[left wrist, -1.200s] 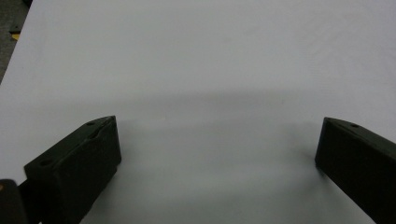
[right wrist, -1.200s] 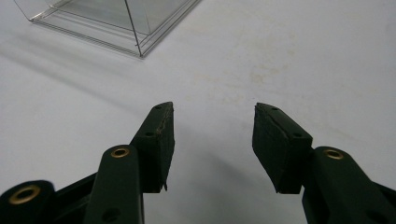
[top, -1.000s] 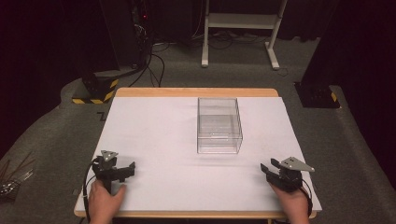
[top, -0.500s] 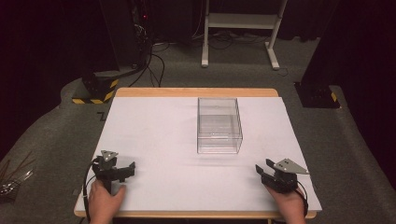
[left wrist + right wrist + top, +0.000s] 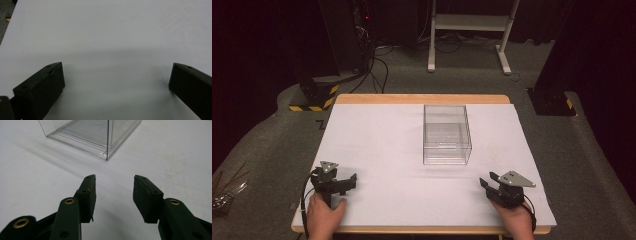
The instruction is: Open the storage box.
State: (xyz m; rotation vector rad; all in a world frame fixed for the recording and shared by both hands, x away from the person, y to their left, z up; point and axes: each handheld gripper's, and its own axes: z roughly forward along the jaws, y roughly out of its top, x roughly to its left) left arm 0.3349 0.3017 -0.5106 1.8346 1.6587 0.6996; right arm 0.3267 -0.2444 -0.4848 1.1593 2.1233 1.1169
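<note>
The high view is showing the clear box (image 5: 446,135) mid-table; the right gripper (image 5: 114,185) view is showing its near corner. Right jaws have just been closing, nothing between them; left gripper (image 5: 116,75) is gaping wide, empty.

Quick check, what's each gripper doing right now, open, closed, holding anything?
Left gripper: open wide, nothing between the jaws.
Right gripper: open, jaws have just been closing somewhat, nothing between them; clear box lies ahead, untouched.
</note>
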